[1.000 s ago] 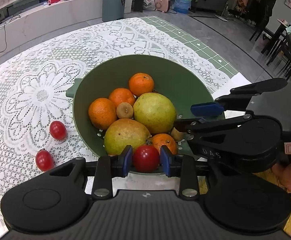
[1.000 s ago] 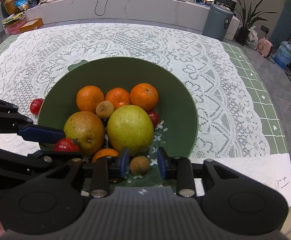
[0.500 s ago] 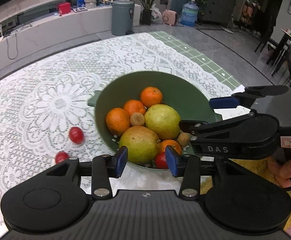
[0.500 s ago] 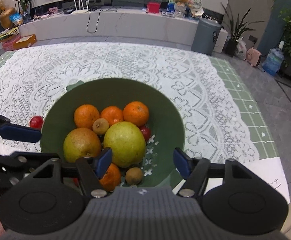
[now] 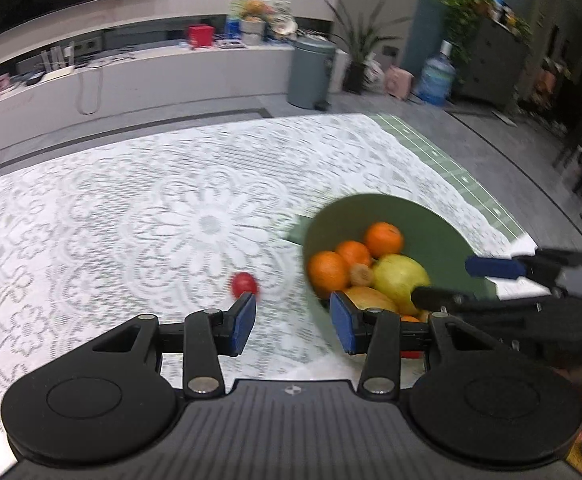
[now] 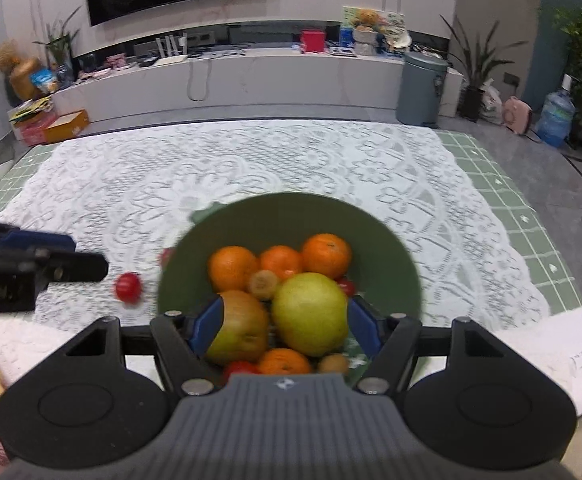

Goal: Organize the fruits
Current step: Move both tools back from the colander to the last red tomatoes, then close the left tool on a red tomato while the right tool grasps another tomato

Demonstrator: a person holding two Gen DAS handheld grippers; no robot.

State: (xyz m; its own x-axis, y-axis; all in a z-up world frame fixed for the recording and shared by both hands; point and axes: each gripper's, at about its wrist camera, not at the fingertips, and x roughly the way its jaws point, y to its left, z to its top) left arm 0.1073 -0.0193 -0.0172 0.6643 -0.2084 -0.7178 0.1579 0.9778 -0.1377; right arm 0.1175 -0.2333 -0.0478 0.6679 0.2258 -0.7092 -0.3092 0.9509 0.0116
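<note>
The left gripper point(image 5: 293, 328) stood about half open above the white lace tablecloth point(image 5: 139, 216), its blue pads apart with nothing between them; its jaws had just been opening. A small red tomato point(image 5: 244, 284) lay on the cloth just beyond the tip of its left finger, near the left side of the green bowl point(image 5: 431, 224) and apart from it. The right-wrist view showed that tomato to the left of the bowl, with a second red fruit point(image 6: 167, 256) partly hidden behind the bowl's left rim.

The right gripper point(image 6: 285, 326) hung over the near side of the bowl, its jaws likewise about half open and just opened, gripping nothing. Seen between its pads were a brownish-green pear point(image 6: 241, 328) and a larger yellow-green pear point(image 6: 311, 314), lying lower down in the bowl. Farther back in the bowl sat three oranges point(image 6: 233, 268) in a row, with a small brown fruit point(image 6: 264, 283) tucked in front of them and a red tomato point(image 6: 347, 286) by the right-hand pear. Nearest the camera, another orange point(image 6: 285, 361), a red tomato point(image 6: 239, 368) and a small brown fruit point(image 6: 333, 363) lay against the near wall.

The bowl stood on the tablecloth towards the near right part of the table. Both views were somewhat blurred
</note>
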